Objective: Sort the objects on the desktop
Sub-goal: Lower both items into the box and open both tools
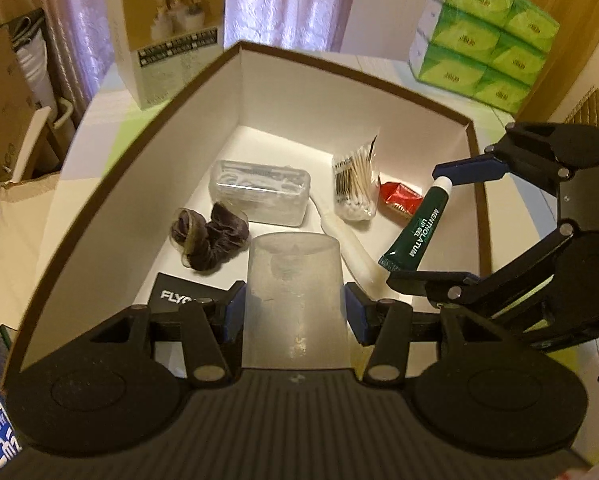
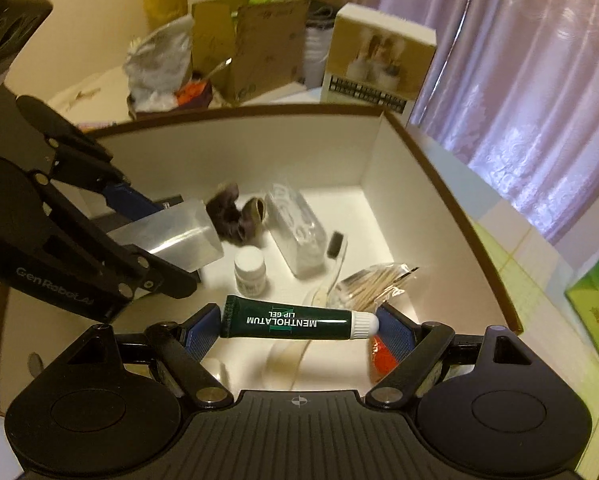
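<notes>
Both grippers hover over an open white box with a brown rim (image 1: pixel 147 120) (image 2: pixel 451 176). My left gripper (image 1: pixel 295 306) is shut on a frosted clear plastic cup (image 1: pixel 295 288) (image 2: pixel 171 236), held on its side. Lengthwise between the fingers of my right gripper (image 2: pixel 295 322) (image 1: pixel 431 232) sits a dark green lip gel tube (image 2: pixel 291 322) (image 1: pixel 415 228), and the gripper is shut on it. In the box lie a brown scrunchie (image 1: pixel 211 240) (image 2: pixel 239 216), a clear case (image 1: pixel 259 196) (image 2: pixel 299 228), a bag of cotton swabs (image 1: pixel 355 188) (image 2: pixel 379 284), a red packet (image 1: pixel 399 200), a toothbrush (image 2: pixel 335 256) and a small white bottle (image 2: pixel 250 272).
A tall white and gold carton (image 1: pixel 171 28) (image 2: pixel 375 60) stands behind the box. A stack of green tissue packs (image 1: pixel 483 36) sits at the far right. A black card (image 1: pixel 183 296) lies in the box's near corner. Cardboard boxes and bags (image 2: pixel 219 56) crowd the table's far side.
</notes>
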`<state>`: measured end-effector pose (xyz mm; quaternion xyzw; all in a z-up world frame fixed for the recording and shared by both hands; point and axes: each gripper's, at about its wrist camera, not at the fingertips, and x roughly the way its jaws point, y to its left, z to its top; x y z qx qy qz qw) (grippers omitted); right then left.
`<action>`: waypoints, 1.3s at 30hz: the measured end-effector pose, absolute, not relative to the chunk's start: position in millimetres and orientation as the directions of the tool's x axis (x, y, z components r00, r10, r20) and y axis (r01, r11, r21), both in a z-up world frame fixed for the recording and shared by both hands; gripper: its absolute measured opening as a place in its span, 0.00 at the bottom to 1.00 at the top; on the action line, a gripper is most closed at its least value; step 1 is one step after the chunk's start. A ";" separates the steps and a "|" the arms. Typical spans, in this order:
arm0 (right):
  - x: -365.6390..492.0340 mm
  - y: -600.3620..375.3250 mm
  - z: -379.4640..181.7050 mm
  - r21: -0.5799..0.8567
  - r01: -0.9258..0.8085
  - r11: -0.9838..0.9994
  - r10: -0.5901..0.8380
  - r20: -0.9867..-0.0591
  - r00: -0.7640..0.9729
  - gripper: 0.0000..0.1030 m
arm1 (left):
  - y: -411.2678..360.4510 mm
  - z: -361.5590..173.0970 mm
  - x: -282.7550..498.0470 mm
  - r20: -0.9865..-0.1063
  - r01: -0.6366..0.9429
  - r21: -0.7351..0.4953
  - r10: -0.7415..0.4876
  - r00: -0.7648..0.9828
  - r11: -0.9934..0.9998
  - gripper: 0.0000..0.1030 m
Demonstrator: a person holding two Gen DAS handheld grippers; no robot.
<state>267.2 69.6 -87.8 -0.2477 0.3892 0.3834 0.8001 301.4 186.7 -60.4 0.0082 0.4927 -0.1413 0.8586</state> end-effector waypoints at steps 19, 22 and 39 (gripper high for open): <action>290.3 71.1 -103.7 -0.087 -0.846 0.526 0.382 -0.865 0.327 0.79 | 175.4 -91.8 326.6 -0.885 0.269 -0.140 -0.242 0.399 0.953 0.51; 290.1 72.1 -104.6 -0.081 -0.849 0.523 0.385 -0.866 0.320 0.79 | 177.5 -90.7 325.8 -0.885 0.265 -0.140 -0.241 0.399 0.954 0.52; 280.7 76.8 -102.1 -0.037 -0.820 0.571 0.450 -0.822 0.350 0.81 | 195.0 -66.9 313.0 -0.869 0.203 -0.084 -0.172 0.465 0.975 0.70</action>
